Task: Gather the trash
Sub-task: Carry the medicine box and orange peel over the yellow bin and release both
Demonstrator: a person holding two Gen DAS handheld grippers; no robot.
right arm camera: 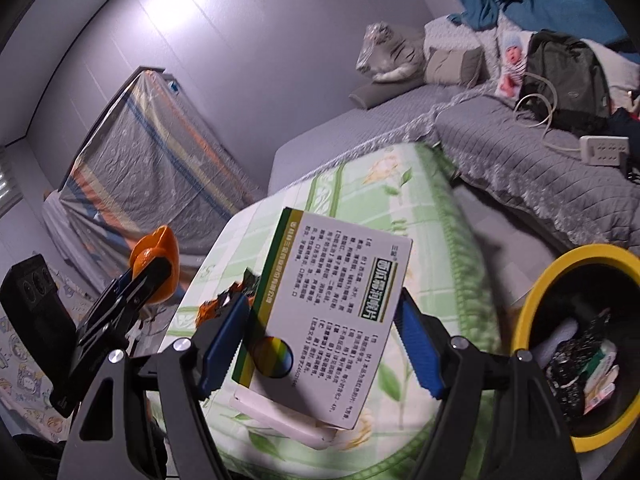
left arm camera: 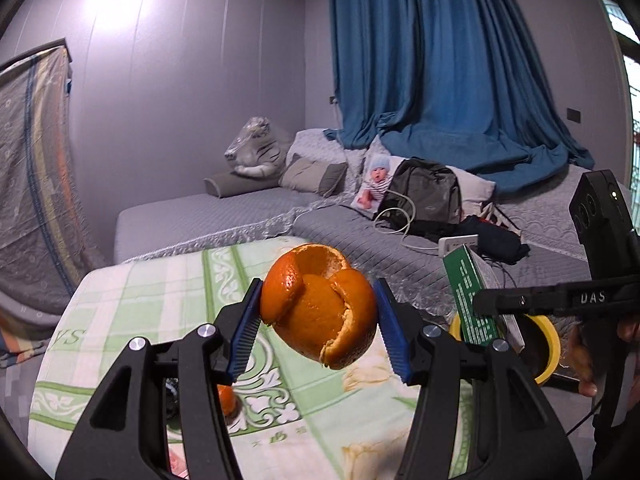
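Carry step: left tool [left arm camera: 318, 312] grips orange peel [left arm camera: 320, 306], right tool [right arm camera: 320, 334] clamps the box [right arm camera: 324, 312]; next, release both over the yellow-rimmed bin [right arm camera: 532, 304] at lower right.

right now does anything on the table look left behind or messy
Yes: a crumpled orange and black wrapper lies on the green checked tablecloth, and a small orange peel scrap sits there too, below the left gripper. Both look like uncollected trash.
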